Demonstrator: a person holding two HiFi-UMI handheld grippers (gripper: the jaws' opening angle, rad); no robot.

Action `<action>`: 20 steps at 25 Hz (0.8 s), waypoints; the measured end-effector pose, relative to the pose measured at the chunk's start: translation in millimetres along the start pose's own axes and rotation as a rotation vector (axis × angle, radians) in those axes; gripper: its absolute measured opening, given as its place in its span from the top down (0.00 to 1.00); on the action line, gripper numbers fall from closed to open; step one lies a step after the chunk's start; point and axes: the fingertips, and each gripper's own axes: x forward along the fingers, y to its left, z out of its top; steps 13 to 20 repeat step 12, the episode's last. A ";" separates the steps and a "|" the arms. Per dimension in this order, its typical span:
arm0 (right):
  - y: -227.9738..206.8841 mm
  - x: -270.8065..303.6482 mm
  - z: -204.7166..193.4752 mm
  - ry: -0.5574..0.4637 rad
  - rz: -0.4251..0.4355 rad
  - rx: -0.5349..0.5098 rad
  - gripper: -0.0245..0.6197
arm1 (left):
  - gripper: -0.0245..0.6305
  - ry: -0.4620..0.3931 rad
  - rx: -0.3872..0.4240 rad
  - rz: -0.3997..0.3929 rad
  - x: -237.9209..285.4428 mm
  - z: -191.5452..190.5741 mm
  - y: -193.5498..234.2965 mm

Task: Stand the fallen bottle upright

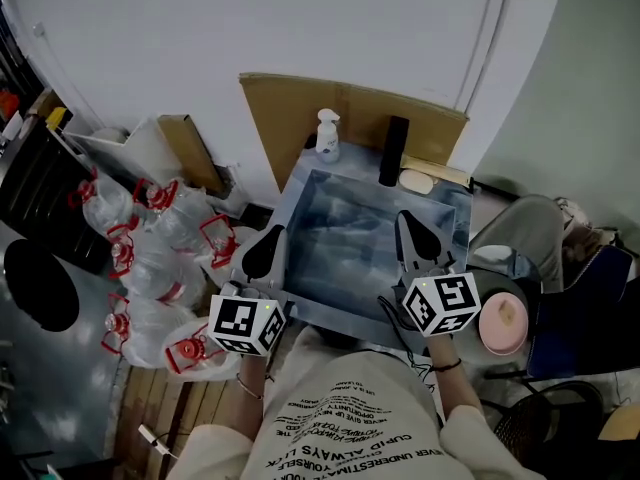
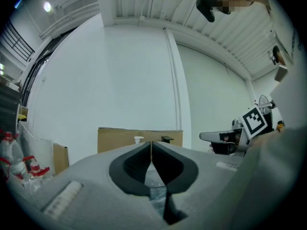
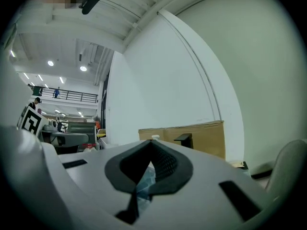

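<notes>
A black bottle (image 1: 393,151) stands upright at the far edge of the blue-grey table (image 1: 340,238). A white pump bottle (image 1: 327,135) stands upright to its left. My left gripper (image 1: 268,240) hovers over the table's near left edge, shut with nothing in it. My right gripper (image 1: 410,226) is over the near right part, also shut and empty. In the left gripper view the jaws (image 2: 151,147) meet, and the tops of the white bottle (image 2: 138,139) and the black bottle (image 2: 167,139) show beyond them. The right gripper view shows closed jaws (image 3: 151,145) and the black bottle (image 3: 183,139) far ahead.
A cardboard sheet (image 1: 350,108) leans on the wall behind the table. A beige flat object (image 1: 416,180) lies beside the black bottle. Several water jugs with red handles (image 1: 150,258) crowd the floor at left. A pink dish (image 1: 503,325) and a seated person's knee (image 1: 530,230) are at right.
</notes>
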 end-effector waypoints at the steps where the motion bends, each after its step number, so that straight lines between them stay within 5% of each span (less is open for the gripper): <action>1: -0.8 0.2 -0.1 0.000 -0.001 0.002 0.96 | 0.92 0.002 0.000 0.002 -0.1 -0.5 0.3; 20: 1.8 7.6 -4.5 0.003 0.015 0.006 0.96 | 0.92 0.019 0.003 0.008 2.3 -4.8 4.2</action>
